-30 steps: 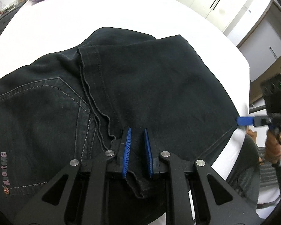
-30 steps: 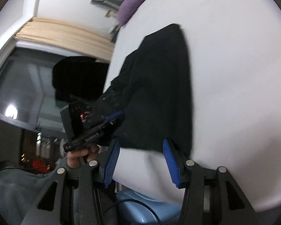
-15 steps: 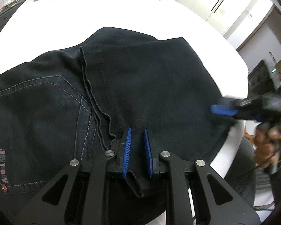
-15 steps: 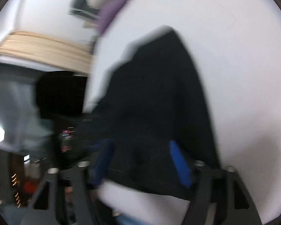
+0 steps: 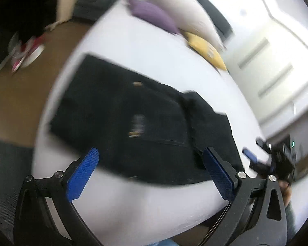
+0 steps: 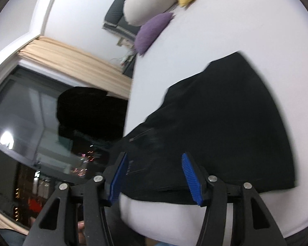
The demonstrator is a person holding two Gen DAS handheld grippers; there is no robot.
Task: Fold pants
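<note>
Both tools are free of the cloth here: the left gripper (image 5: 149, 172) has its blue pads spread wide and holds nothing, and the right gripper (image 6: 154, 179) is likewise parted and empty, while the black pants (image 5: 141, 127) lie flat as a compact folded bundle on the white bed (image 5: 154, 53), near its front edge and well short of the pillows (image 6: 154, 28). The fold itself looks laid down, though blur in the left view makes the edges hard to judge. If another fold is wanted, each gripper needs to pinch a corner of the near edge and carry it across; otherwise only a tidy-up remains.
</note>
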